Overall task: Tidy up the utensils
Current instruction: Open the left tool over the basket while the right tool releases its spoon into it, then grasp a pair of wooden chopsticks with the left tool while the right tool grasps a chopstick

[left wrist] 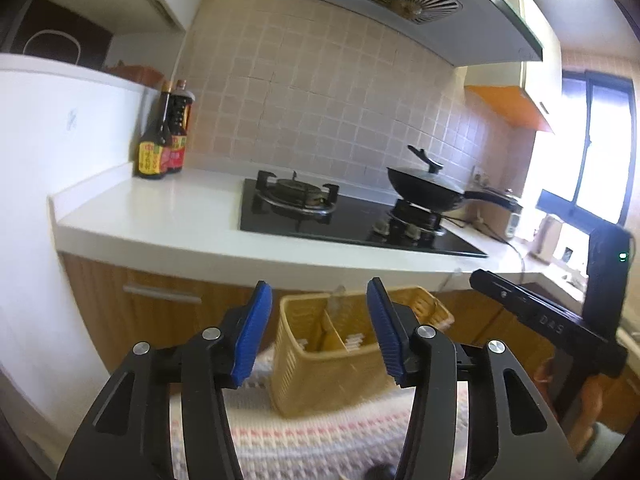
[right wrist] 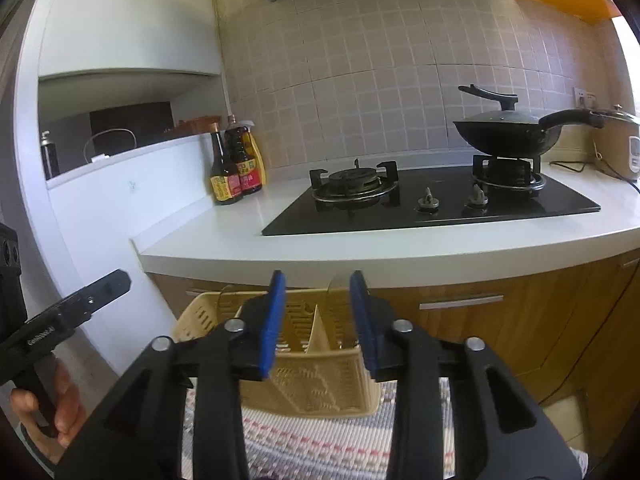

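A yellow plastic utensil basket (left wrist: 332,376) with a middle divider stands on a woven mat (left wrist: 320,436); it also shows in the right wrist view (right wrist: 316,384). A clear utensil (left wrist: 338,300) sticks up from it, and so does a metal blade-like tip (right wrist: 336,284). White chopstick ends (left wrist: 354,340) lie inside. My left gripper (left wrist: 318,328) is open and empty, just in front of the basket. My right gripper (right wrist: 318,320) is open and empty, over the basket's near rim. Each gripper shows at the edge of the other's view.
A white counter (right wrist: 400,248) holds a black gas hob (right wrist: 432,204), a lidded wok (right wrist: 508,132) on the right burner, sauce bottles (right wrist: 236,172) at the back left and a rice cooker (right wrist: 624,148) at the far right. Wooden cabinet fronts (right wrist: 460,320) stand below.
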A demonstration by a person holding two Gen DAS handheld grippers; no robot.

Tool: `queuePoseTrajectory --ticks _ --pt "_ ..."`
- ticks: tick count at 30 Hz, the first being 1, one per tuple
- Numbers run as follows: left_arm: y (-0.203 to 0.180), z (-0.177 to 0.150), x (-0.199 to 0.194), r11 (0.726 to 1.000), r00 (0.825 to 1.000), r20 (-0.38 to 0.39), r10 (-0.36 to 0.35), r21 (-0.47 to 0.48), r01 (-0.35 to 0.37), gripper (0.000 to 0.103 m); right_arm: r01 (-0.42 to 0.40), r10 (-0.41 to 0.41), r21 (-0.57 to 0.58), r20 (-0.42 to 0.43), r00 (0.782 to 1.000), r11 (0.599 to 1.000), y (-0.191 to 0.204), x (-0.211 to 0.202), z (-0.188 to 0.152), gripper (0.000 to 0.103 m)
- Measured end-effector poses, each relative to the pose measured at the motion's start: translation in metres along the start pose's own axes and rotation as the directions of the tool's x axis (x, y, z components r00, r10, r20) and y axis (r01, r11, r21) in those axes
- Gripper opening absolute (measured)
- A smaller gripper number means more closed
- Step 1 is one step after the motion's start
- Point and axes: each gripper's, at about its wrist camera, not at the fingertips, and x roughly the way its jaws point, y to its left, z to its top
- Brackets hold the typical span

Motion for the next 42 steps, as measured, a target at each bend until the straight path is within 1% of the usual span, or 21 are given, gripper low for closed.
queuePoseTrajectory --ticks 2,6,8,12,14,15,17,18,20,21,22,25,26,27,28,29,30,33,35,36,42 --pt "0.000 -0.003 -0.011 1.000 1.000 -0.026 -0.009 -0.011 0.008 0.049 -0.001 0.001 0.019 -0.010 1.000 1.000 -0.001 -0.011 0.000 0.031" --pt "-0.002 -0.008 -0.028 0.999 0.988 -0.147 -0.039 -0.023 0.036 0.049 0.000 0.000 0.006 -0.059 0.998 1.000 0.009 -0.035 0.003 0.031" --pt "-0.003 -0.014 -0.031 0.998 0.964 -0.255 -0.070 -0.015 0.068 0.049 0.013 -0.014 -0.009 -0.101 0.995 1.000 0.014 -0.041 0.004 0.031" --pt "0.001 -0.038 -0.037 1.000 0.916 -0.402 -0.011 0.001 0.012 0.048 0.014 -0.019 -0.024 -0.207 0.978 1.000 0.022 -0.043 -0.003 0.031" --pt "0.007 -0.057 -0.035 1.000 0.873 -0.487 -0.007 -0.003 0.006 0.046 0.023 -0.035 -0.046 -0.288 0.957 0.999 0.028 -0.038 -0.014 0.031" --pt "0.010 -0.072 -0.032 1.000 0.836 -0.549 -0.004 -0.003 0.003 0.046 0.021 -0.037 -0.051 -0.337 0.941 0.998 0.031 -0.034 -0.020 0.031" --pt "0.013 -0.093 -0.030 1.000 0.788 -0.616 0.000 0.010 0.008 0.045 0.009 -0.032 -0.055 -0.424 0.905 0.998 0.035 -0.026 -0.031 0.031" --pt "0.013 -0.108 -0.028 0.999 0.748 -0.664 0.003 0.028 0.021 0.045 -0.001 -0.024 -0.052 -0.485 0.874 0.999 0.036 -0.020 -0.040 0.031" --pt "0.013 -0.137 -0.025 0.998 0.676 -0.737 -0.002 0.044 0.051 0.044 -0.034 0.006 -0.041 -0.552 0.833 0.999 0.041 -0.014 -0.054 0.031" --pt "0.014 -0.147 -0.025 0.997 0.652 -0.758 -0.005 0.045 0.059 0.044 -0.059 0.021 -0.044 -0.593 0.805 0.997 0.045 -0.010 -0.063 0.031" --pt "0.015 -0.157 -0.025 0.997 0.627 -0.779 -0.004 0.043 0.060 0.042 -0.069 0.021 -0.054 -0.616 0.788 0.996 0.049 -0.007 -0.069 0.031" --pt "0.016 -0.178 -0.024 0.997 0.582 -0.813 -0.003 0.039 0.060 0.040 -0.148 0.061 -0.060 -0.716 0.695 0.987 0.065 0.009 -0.096 0.031" --pt "0.014 -0.183 -0.024 0.997 0.571 -0.821 0.001 0.046 0.065 0.039 -0.169 0.073 -0.054 -0.745 0.663 0.984 0.070 0.015 -0.106 0.031" --pt "0.013 -0.186 -0.023 0.996 0.564 -0.826 0.007 0.056 0.070 0.039 -0.179 0.074 -0.052 -0.773 0.630 0.983 0.075 0.023 -0.117 0.029" --pt "0.009 -0.190 -0.023 0.994 0.559 -0.829 0.029 0.085 0.075 0.039 -0.178 0.068 -0.055 -0.785 0.615 0.983 0.077 0.027 -0.123 0.027" --pt "0.004 -0.191 -0.025 0.990 0.563 -0.825 0.050 0.113 0.078 0.039 -0.175 0.061 -0.057 -0.798 0.600 0.983 0.079 0.033 -0.130 0.024" --pt "0.000 -0.193 -0.026 0.986 0.560 -0.825 0.079 0.149 0.081 0.039 -0.178 0.067 -0.047 -0.810 0.583 0.983 0.081 0.038 -0.136 0.024" --pt "-0.006 -0.198 -0.026 0.978 0.559 -0.821 0.112 0.191 0.085 0.039 -0.174 0.066 -0.035 -0.835 0.546 0.984 0.081 0.051 -0.149 0.024" --pt "-0.008 -0.200 -0.027 0.972 0.558 -0.820 0.130 0.215 0.090 0.038 -0.158 0.054 -0.037 -0.843 0.535 0.987 0.079 0.060 -0.154 0.024" --pt "-0.010 -0.200 -0.027 0.970 0.557 -0.819 0.137 0.225 0.091 0.038 -0.158 0.063 -0.024 -0.852 0.519 0.987 0.078 0.064 -0.158 0.024" --pt "-0.019 -0.199 -0.020 0.960 0.545 -0.821 0.169 0.263 0.098 0.037 -0.151 0.037 -0.045 -0.865 0.501 0.988 0.084 0.079 -0.163 0.016"
